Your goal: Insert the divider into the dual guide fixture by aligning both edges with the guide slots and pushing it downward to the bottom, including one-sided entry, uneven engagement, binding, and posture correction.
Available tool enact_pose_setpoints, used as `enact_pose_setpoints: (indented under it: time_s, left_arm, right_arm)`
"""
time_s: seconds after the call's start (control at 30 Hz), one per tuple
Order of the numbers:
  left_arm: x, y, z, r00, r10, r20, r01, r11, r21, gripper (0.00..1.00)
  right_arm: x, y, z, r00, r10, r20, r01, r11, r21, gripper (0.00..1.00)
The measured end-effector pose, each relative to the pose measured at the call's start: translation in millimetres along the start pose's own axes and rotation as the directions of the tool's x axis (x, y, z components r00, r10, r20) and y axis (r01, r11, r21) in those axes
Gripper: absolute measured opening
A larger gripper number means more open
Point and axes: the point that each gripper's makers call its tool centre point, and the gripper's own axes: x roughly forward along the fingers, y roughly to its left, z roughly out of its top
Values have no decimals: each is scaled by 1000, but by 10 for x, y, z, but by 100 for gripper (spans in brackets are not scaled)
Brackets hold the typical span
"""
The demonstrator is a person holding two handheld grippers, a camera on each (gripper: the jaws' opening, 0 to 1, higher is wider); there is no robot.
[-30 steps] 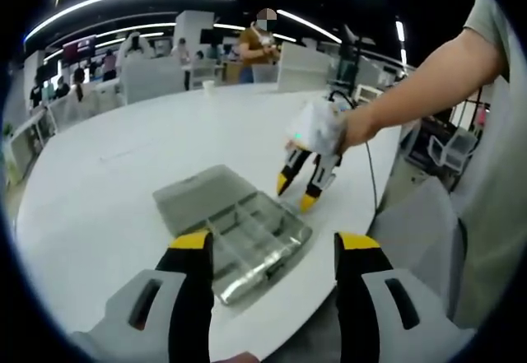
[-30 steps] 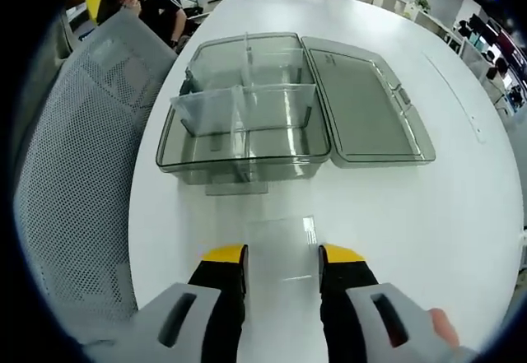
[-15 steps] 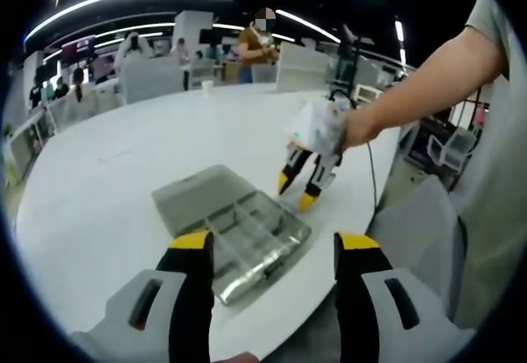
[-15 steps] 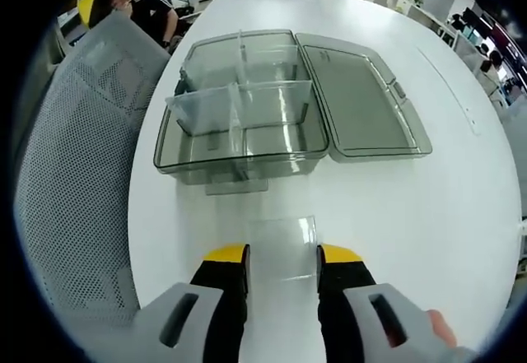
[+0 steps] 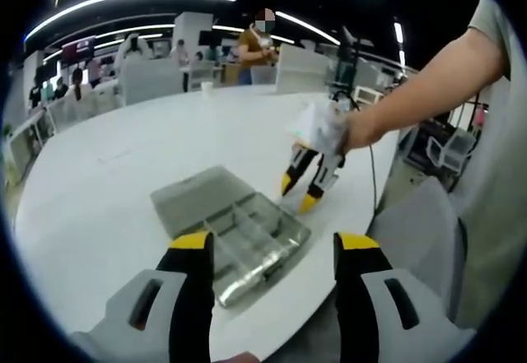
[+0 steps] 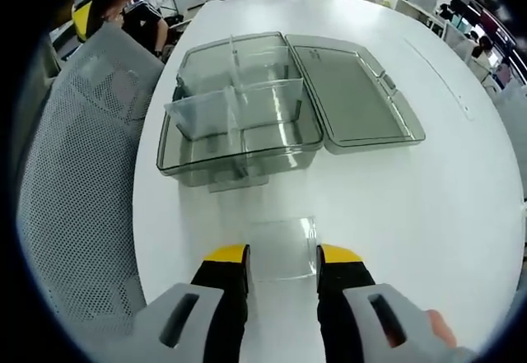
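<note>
A grey see-through box (image 6: 239,124) lies open on the white table (image 6: 461,198), its lid (image 6: 354,91) folded out flat to the right. Clear partitions stand inside it, and one clear piece (image 6: 222,108) sticks up above the rim on the left side. My right gripper (image 6: 282,256) hovers short of the box's near wall, shut on a clear flat divider (image 6: 282,244) that spans its jaws. The left gripper view shows the box (image 5: 239,231) beyond my open left gripper (image 5: 273,244), and my right gripper (image 5: 296,195) hangs over the box's far corner.
A grey mesh chair (image 6: 74,182) stands against the table edge left of the box. A person's bare arm (image 5: 428,91) reaches in from the right, holding the right gripper. Several people and white desks (image 5: 148,75) fill the far room.
The right gripper view has rolled a little, so the box and lid sit slightly turned. The divider stays in the same place between the jaws. The left gripper has not moved.
</note>
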Motion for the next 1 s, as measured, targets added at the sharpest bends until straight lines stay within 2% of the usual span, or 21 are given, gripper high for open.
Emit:
enact_pose_setpoints:
  time_s: [0.47, 1.0]
  left_arm:
    - [24, -16, 9, 1000, -13, 1, 13, 1000, 3, 57]
    - [106, -47, 7, 999, -48, -13, 48, 999, 11, 56]
  right_arm:
    - [-89, 53, -18, 1000, 6, 12, -6, 1000, 14, 27]
    - [-228, 138, 40, 998, -39, 46, 39, 999, 15, 27]
